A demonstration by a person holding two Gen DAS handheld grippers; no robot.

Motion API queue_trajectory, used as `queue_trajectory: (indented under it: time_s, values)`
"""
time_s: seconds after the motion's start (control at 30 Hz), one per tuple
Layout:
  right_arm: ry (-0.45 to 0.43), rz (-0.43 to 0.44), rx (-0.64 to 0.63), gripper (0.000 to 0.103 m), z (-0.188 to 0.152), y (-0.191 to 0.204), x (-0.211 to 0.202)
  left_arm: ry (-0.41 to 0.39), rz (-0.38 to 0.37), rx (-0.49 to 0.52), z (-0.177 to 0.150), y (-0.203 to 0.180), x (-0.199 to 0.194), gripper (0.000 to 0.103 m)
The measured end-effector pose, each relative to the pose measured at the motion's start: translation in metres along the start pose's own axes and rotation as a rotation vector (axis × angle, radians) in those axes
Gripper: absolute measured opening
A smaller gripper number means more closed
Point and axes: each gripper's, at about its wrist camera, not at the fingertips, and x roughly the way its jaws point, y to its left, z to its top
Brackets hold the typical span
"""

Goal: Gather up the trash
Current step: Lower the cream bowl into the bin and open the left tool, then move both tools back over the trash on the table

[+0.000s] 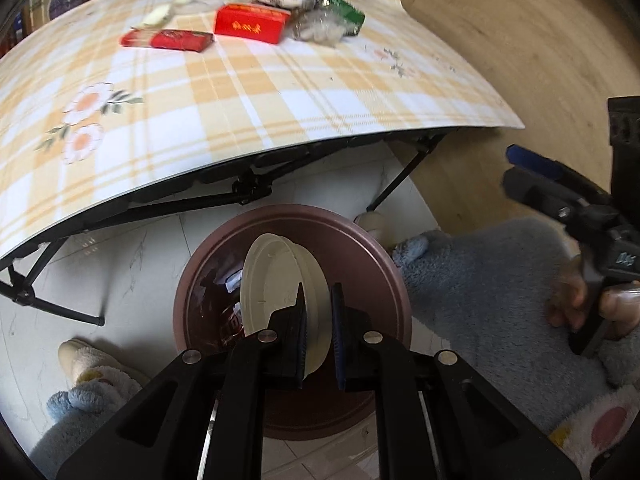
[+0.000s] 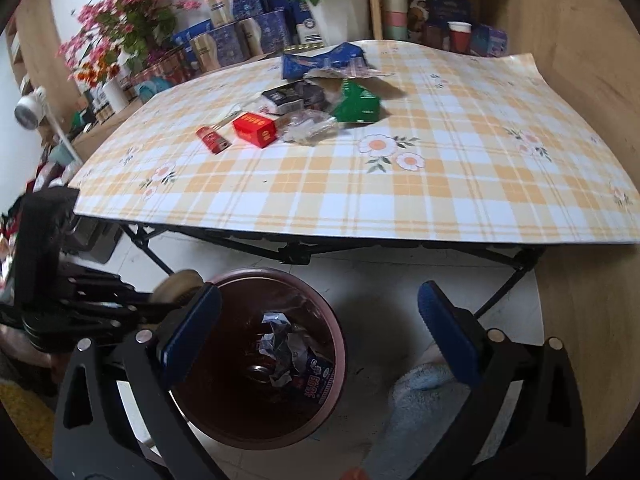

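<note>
My left gripper (image 1: 318,330) is shut on the rim of a cream plastic bowl (image 1: 276,280) and holds it over the mouth of a maroon trash bin (image 1: 384,264) on the floor. In the right wrist view the bin (image 2: 336,320) holds crumpled wrappers (image 2: 288,348). My right gripper (image 2: 320,340) is open and empty above the bin; it also shows in the left wrist view (image 1: 560,200). More trash lies on the checked table (image 2: 360,200): two red boxes (image 2: 256,128), a green packet (image 2: 358,104), a clear wrapper (image 2: 308,128), dark and blue packets (image 2: 324,62).
The folding table's black legs (image 1: 240,196) stand just behind the bin. Slippers (image 1: 92,368) and a blue fluffy rug (image 1: 480,288) lie on the white floor. Boxes, cups and flower pots (image 2: 340,12) line the wall behind the table.
</note>
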Motion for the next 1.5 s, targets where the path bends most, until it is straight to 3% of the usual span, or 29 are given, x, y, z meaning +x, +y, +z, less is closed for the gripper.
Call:
queue_trajectory:
  time_s: [0.07,0.1,0.17,0.33,0.47,0.73,0.9,1.17,1.5]
  values:
    - [-0.003,0.003,0.033,0.097,0.0,-0.007,-0.001,-0.003,0.0,0.023,0.003,-0.004,0.004,0.017]
    - [-0.004,0.004,0.042,0.097,0.0,-0.009,-0.001,-0.015,0.012,0.045,0.006,-0.007,0.005,0.034]
    - [-0.004,0.005,0.065,0.097,0.0,-0.013,-0.001,-0.056,0.021,0.059,0.009,-0.01,0.0,0.052]
    - [0.001,0.004,0.079,0.097,0.0,-0.016,0.0,-0.168,0.018,0.006,0.013,-0.007,-0.028,0.073]
    - [0.005,-0.004,0.055,0.097,0.0,-0.01,0.001,-0.293,0.073,-0.047,0.004,0.0,-0.065,0.09]
    - [0.016,-0.024,0.005,0.097,0.001,0.0,0.004,-0.425,0.233,-0.124,-0.009,0.02,-0.112,0.097]
    - [0.029,-0.038,0.005,0.097,0.007,0.001,0.008,-0.457,0.308,-0.146,-0.009,0.032,-0.129,0.097]
    - [-0.035,-0.051,-0.025,0.097,0.032,0.009,-0.001,-0.489,0.357,-0.171,0.0,0.045,-0.143,0.097]
    - [-0.076,-0.013,0.024,0.097,0.066,0.007,-0.008,-0.54,0.431,-0.102,0.017,0.043,-0.158,0.097]
